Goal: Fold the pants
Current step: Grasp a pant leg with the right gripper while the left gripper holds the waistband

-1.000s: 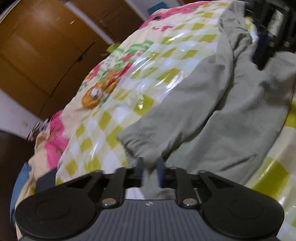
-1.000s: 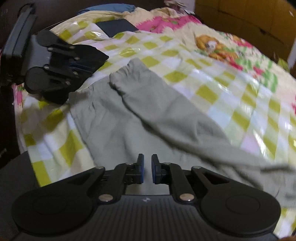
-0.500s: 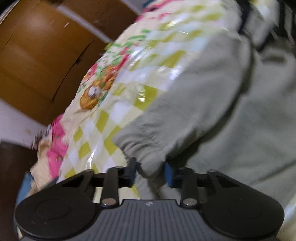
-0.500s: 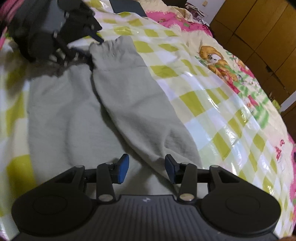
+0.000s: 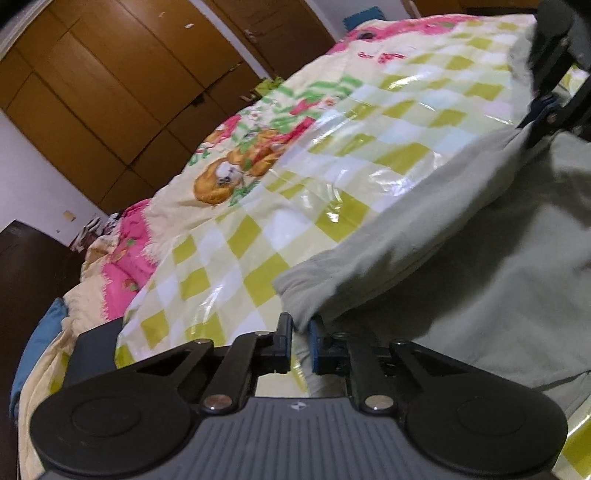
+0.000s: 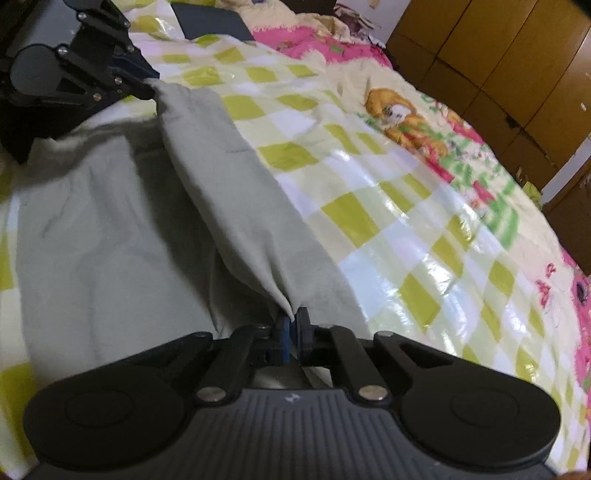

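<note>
Grey sweatpants [image 5: 480,258] lie on a bed with a yellow-checked cover. One leg [image 6: 236,206] is lifted and stretched between my two grippers above the other leg [image 6: 96,236]. My left gripper [image 5: 301,328] is shut on the cuff end of that leg; it also shows in the right wrist view [image 6: 147,86] at the top left. My right gripper [image 6: 291,325] is shut on a pinch of the same leg's upper part; it also shows in the left wrist view [image 5: 535,122] at the far right.
The bed cover [image 5: 295,166] has a glossy checked and cartoon print. Brown wardrobe doors [image 5: 110,81] stand beyond the bed. A dark flat object [image 6: 210,22] lies near the far corner, by a blue pillow [image 5: 33,343].
Both grippers opened and then closed on the upper leg of the pants. The leg now hangs taut between them, lifted off the lower leg.
</note>
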`<state>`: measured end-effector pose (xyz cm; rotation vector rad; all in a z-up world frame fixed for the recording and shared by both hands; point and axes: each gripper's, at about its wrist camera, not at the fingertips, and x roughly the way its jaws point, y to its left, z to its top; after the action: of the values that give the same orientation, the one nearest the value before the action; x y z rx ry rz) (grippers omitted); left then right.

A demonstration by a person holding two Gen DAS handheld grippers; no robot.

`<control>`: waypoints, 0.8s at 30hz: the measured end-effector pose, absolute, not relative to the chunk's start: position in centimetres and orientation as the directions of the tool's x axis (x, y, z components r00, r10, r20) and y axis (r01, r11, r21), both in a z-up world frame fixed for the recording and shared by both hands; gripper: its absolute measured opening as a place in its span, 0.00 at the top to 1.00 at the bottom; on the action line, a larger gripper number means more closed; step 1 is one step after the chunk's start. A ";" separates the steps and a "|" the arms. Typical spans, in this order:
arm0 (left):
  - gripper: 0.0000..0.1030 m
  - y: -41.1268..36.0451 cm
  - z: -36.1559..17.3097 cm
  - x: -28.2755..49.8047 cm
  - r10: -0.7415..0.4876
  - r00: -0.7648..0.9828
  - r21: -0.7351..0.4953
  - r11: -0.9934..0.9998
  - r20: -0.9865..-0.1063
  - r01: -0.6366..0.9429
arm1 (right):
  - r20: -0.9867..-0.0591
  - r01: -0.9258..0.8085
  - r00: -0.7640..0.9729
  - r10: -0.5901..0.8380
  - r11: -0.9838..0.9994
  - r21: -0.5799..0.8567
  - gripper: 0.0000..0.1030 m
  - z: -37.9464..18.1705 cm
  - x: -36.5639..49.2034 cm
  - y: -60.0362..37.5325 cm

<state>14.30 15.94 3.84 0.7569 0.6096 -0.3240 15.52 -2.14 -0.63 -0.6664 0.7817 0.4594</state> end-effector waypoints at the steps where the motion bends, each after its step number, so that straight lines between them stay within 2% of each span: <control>1: 0.80 16.3 4.2 14.1 -0.055 0.785 0.538 0.699 -0.617 0.472 | -0.764 -0.608 0.628 0.151 0.708 -0.360 0.97 0.2 14.7 -2.0; 7: 0.81 18.3 4.7 10.1 -0.052 0.784 0.511 0.731 -0.618 0.451 | -0.782 -0.665 0.570 0.253 0.701 -0.257 0.98 2.6 9.8 -0.4; 13: 0.71 16.1 1.9 7.9 -0.087 0.786 0.570 0.641 -0.612 0.514 | -0.807 -0.658 0.522 0.277 0.733 -0.174 0.98 1.8 10.4 0.2; 14: 0.67 15.6 1.5 7.8 -0.100 0.784 0.572 0.628 -0.613 0.527 | -0.799 -0.628 0.520 0.300 0.769 -0.120 0.98 3.0 11.5 -0.4; 16: 0.53 14.3 0.5 7.7 -0.125 0.791 0.588 0.602 -0.598 0.540 | -0.790 -0.599 0.524 0.317 0.797 -0.077 0.98 4.4 12.2 -1.1; 17: 0.42 13.4 0.0 7.6 -0.141 0.800 0.597 0.593 -0.584 0.540 | -0.787 -0.588 0.525 0.323 0.807 -0.061 0.98 5.0 12.6 -1.5; 21: 0.23 10.9 -1.8 7.8 -0.157 0.840 0.646 0.571 -0.520 0.506 | -0.780 -0.558 0.528 0.336 0.830 -0.021 0.97 7.0 13.5 -2.6; 23: 0.23 10.3 -2.8 8.5 -0.128 0.859 0.673 0.569 -0.496 0.473 | -0.782 -0.559 0.530 0.329 0.829 -0.031 0.98 7.3 13.7 -2.7; 24: 0.27 10.3 -3.1 9.1 -0.106 0.864 0.680 0.574 -0.492 0.457 | -0.785 -0.562 0.529 0.324 0.827 -0.037 0.98 7.3 13.7 -2.7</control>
<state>9.14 10.34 -3.06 0.9057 0.4268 -0.3417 13.68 -2.70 7.29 -0.3024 0.8643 0.5385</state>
